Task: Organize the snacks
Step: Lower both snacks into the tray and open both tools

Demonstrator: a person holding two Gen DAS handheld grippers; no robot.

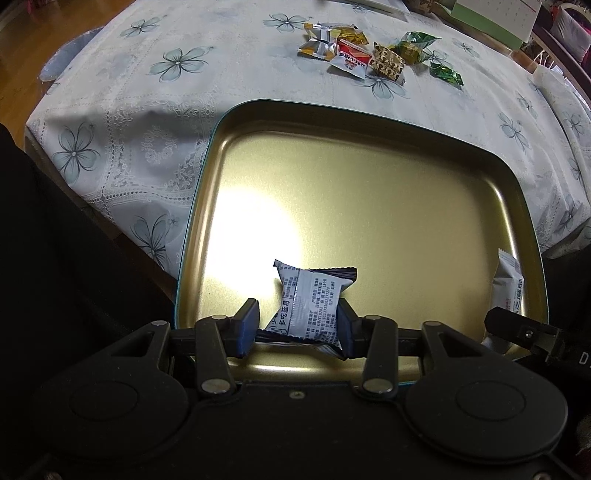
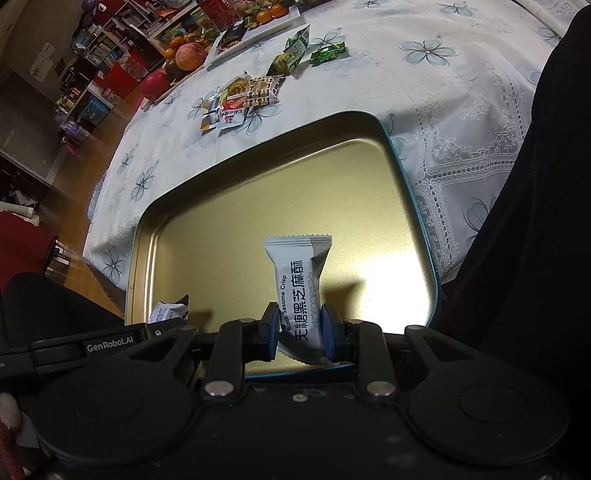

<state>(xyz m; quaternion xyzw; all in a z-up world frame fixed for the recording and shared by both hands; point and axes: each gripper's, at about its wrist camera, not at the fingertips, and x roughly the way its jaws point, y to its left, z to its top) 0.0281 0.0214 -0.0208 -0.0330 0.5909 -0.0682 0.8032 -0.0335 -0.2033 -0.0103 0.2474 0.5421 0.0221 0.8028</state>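
Observation:
A gold tin tray [image 1: 369,155] with a teal rim lies on the flowered tablecloth; it also shows in the right wrist view [image 2: 229,236]. My left gripper [image 1: 297,325] is shut on a grey-and-black snack packet [image 1: 310,302] over the tray's near edge. My right gripper [image 2: 299,326] is shut on a grey Black Sesame Crisp packet [image 2: 295,284], held upright over the tray. Each view shows the other gripper's packet at its side: the sesame packet [image 1: 509,284] and the grey-and-black packet [image 2: 170,312]. A heap of wrapped snacks [image 1: 354,50] lies beyond the tray, also in the right wrist view [image 2: 243,96].
Two green wrapped candies [image 1: 445,74] lie right of the heap. A pale green box [image 1: 491,18] stands at the table's far edge. Fruit [image 2: 190,55] and a white tray [image 2: 255,29] sit at the far side. Shelves and floor lie off the table's left.

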